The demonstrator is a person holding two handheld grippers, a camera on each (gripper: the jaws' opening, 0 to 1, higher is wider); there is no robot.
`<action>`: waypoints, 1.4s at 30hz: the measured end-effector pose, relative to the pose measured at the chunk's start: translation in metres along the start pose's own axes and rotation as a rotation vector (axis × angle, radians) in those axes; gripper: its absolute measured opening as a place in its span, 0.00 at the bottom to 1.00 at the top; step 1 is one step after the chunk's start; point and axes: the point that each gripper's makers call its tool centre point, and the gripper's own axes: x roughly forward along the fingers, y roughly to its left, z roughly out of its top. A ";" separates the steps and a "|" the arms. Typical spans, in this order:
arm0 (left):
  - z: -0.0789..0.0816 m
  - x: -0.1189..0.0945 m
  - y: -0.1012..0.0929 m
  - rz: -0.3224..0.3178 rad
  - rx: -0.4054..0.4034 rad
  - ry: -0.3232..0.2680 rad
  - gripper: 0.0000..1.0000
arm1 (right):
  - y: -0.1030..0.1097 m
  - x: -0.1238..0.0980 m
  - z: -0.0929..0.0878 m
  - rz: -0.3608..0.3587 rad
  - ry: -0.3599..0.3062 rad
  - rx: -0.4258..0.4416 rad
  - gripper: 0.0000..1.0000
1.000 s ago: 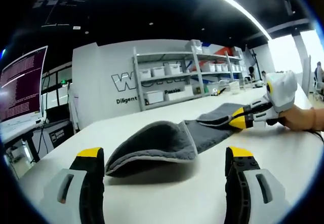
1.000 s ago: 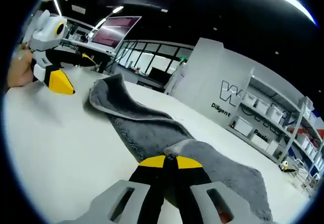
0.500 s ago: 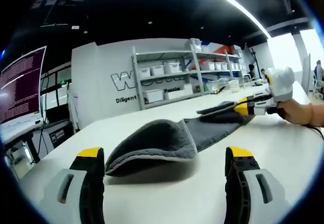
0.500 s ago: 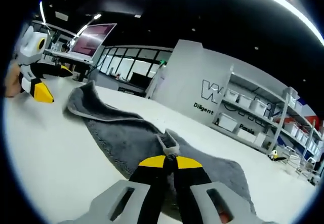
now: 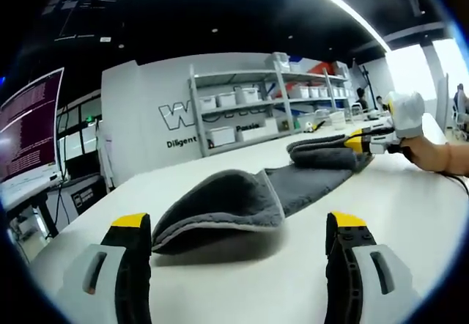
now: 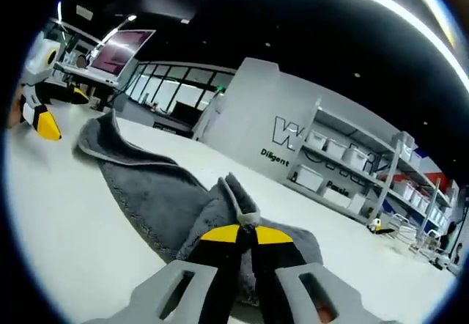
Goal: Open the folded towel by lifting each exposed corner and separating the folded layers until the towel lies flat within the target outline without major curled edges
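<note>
The grey towel (image 6: 157, 199) lay on the desk (image 5: 410, 214). Its corner, clenched in the right tool (image 6: 244, 236), had been drawn further out toward 3 o'clock; the left tool (image 5: 238, 225) was held released.

Grey towel (image 5: 242, 203), white table (image 5: 410, 214), yellow-tipped fingers (image 5: 130, 221)

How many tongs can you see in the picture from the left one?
2. The left tongs rise from the bottom, standing open near the grey towel. The right tongs are far off at the right, held by a hand, pinching the towel's other end.
</note>
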 end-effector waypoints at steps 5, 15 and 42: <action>0.000 -0.002 -0.003 -0.007 0.000 0.001 0.98 | -0.019 -0.008 -0.009 -0.034 0.011 0.009 0.01; -0.001 -0.001 -0.002 -0.008 0.003 0.007 0.98 | -0.054 -0.026 -0.027 -0.093 0.033 0.038 0.01; -0.003 0.005 0.001 -0.013 0.011 0.018 0.97 | -0.099 -0.067 -0.055 -0.182 0.076 0.017 0.01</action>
